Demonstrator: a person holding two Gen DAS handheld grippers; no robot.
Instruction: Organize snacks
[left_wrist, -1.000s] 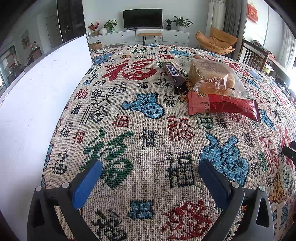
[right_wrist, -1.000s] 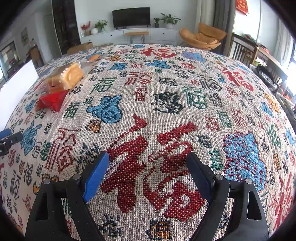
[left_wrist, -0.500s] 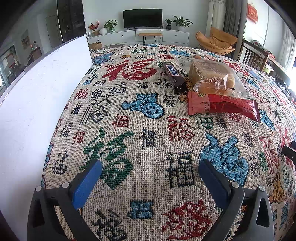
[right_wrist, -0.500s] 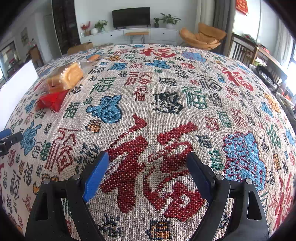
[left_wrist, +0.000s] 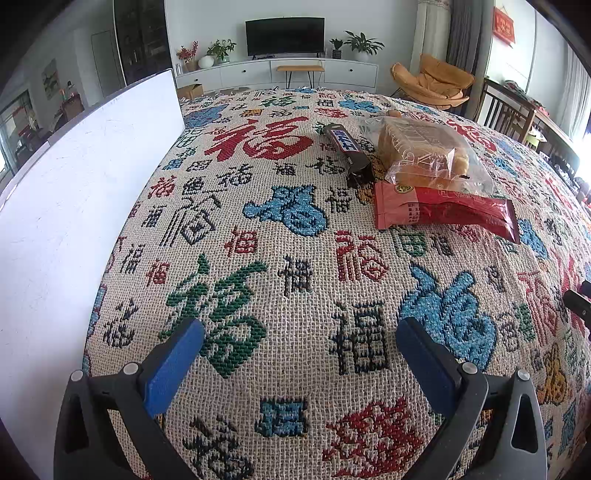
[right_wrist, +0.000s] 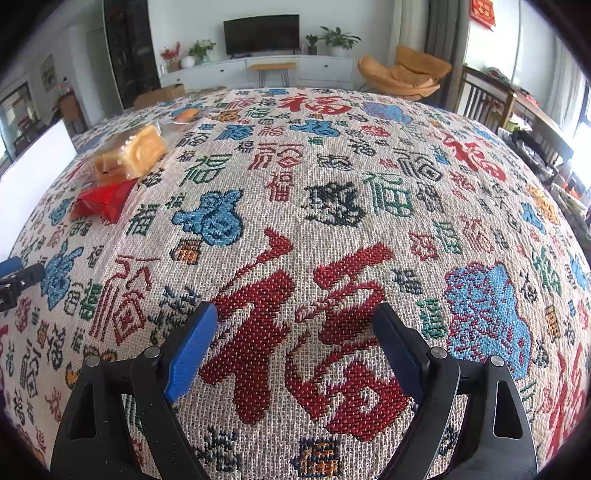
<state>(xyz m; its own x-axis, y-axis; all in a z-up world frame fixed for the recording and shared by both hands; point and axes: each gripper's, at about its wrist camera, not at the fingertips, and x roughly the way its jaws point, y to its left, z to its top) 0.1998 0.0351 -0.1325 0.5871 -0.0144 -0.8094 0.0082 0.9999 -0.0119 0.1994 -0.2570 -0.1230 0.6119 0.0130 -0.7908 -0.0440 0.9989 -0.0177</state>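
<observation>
Nothing has moved since the earlier frames: we hold our left gripper (left_wrist: 301, 343) and right gripper (right_wrist: 295, 332) spread wide and empty above the patterned tablecloth (left_wrist: 295, 258). Ahead of the left gripper, touching one another, lie the Snickers bar (left_wrist: 347, 147), bagged bread (left_wrist: 424, 151) and red snack packet (left_wrist: 443, 210). A white board (left_wrist: 85, 206) stands at left.

On the tablecloth (left_wrist: 295, 258), the bread bag (left_wrist: 424, 151) serves as landmark. The chocolate bar (left_wrist: 345, 142) lies just left of it, the flat packet (left_wrist: 443, 210) in front, touching. A small item (right_wrist: 186, 114), perhaps another snack, sits behind. A board (left_wrist: 74, 192) stands far left.
</observation>
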